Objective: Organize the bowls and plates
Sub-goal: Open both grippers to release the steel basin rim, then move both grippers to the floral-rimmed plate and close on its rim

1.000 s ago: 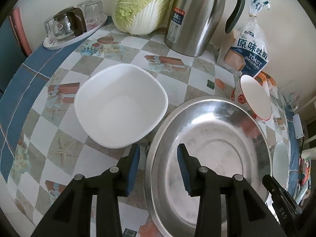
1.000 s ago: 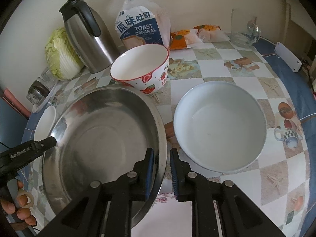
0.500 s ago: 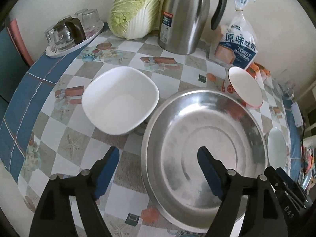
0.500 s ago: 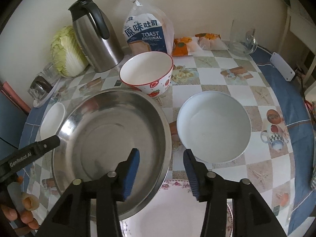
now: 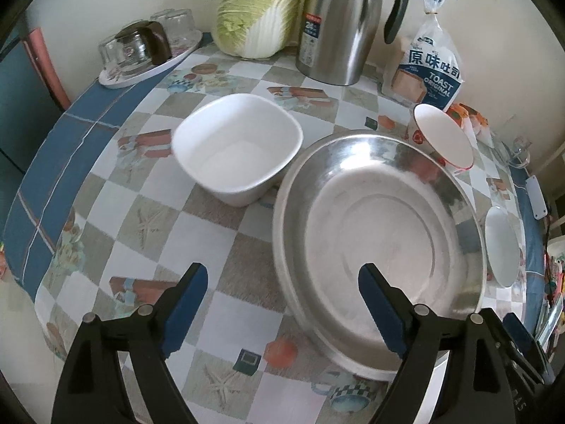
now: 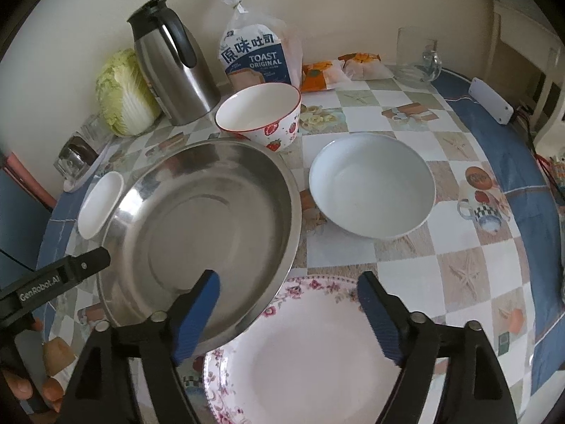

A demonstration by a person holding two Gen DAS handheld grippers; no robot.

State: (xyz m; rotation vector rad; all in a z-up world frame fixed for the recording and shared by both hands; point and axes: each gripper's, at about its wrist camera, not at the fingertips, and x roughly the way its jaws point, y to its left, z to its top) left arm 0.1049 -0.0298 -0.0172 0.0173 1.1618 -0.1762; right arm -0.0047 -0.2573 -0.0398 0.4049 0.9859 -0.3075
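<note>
Both grippers, left gripper (image 5: 279, 304) and right gripper (image 6: 287, 312), are opening, nothing between them, over the steel basin (image 6: 212, 212). Next, probably stack the white bowl (image 6: 370, 187).

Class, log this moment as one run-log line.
left tool: opening, empty | right tool: opening, empty | steel basin: on table, overlapping floral plate
</note>
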